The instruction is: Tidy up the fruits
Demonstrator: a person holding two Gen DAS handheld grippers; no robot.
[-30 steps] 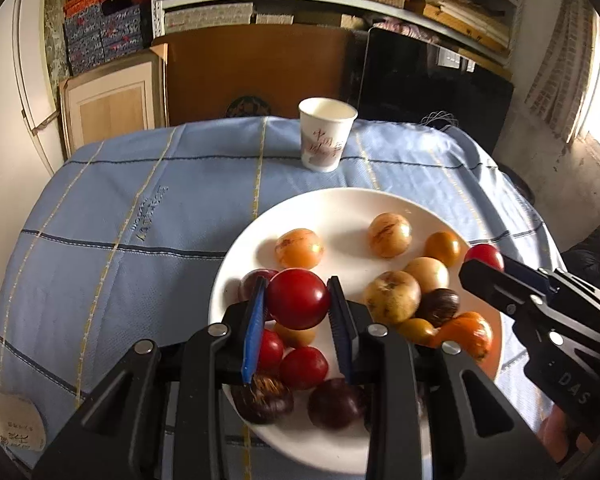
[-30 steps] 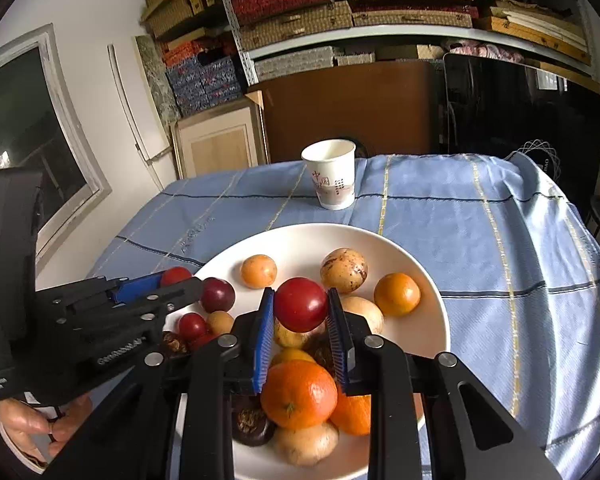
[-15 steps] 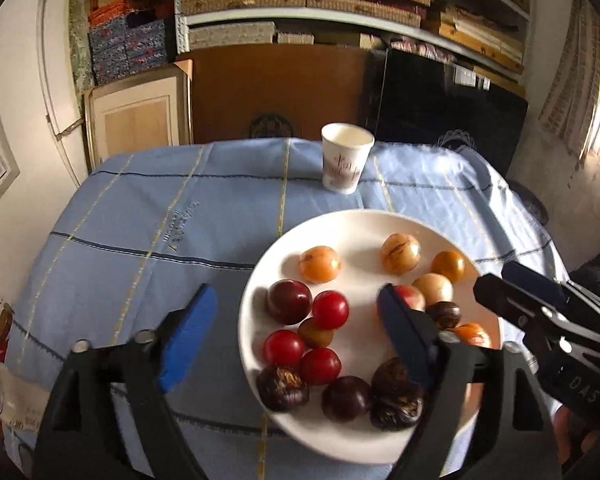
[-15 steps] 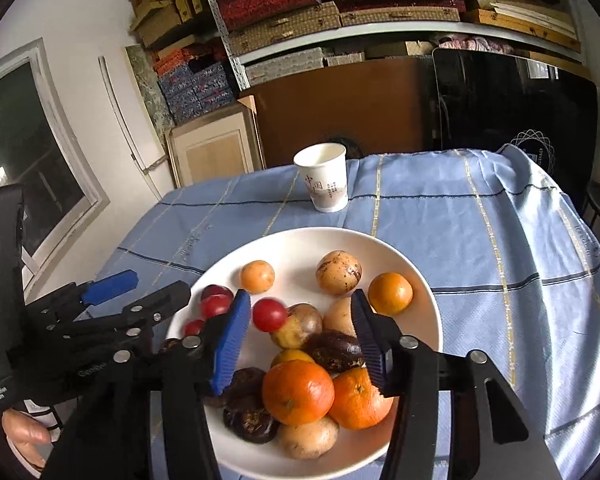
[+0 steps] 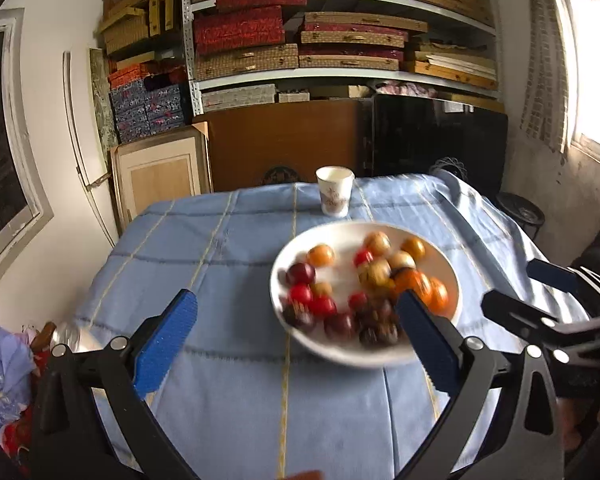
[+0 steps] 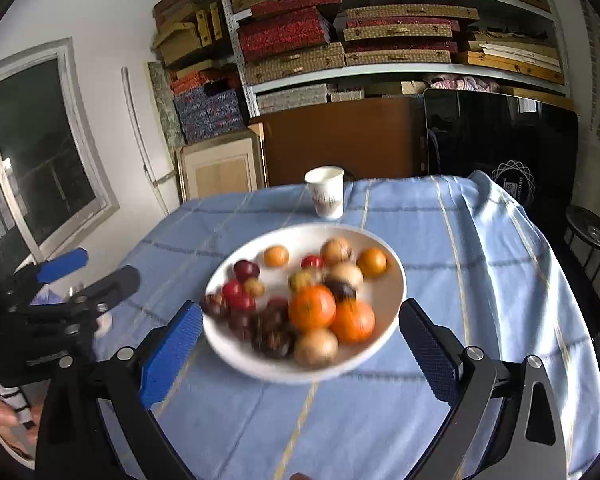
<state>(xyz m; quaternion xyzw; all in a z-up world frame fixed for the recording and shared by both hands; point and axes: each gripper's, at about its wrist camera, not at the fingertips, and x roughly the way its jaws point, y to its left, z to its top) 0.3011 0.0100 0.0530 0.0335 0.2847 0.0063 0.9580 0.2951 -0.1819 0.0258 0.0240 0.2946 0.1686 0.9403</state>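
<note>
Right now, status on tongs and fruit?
Left tongs and right tongs opening, nothing between them. Fruit sits on the white plate. Paper cup beyond, clear.

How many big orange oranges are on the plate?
2. One big round orange sits near the middle front of the white plate; the other orange touches its right side. Smaller fruit may hide more.

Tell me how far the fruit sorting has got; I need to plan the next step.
Done: all visible fruit sits on the white plate, reds and dark ones toward one side, oranges toward the other. In hand: nothing; the left claw and right claw are opening, empty. Left: apparently nothing; the paper cup stands apart.
</note>
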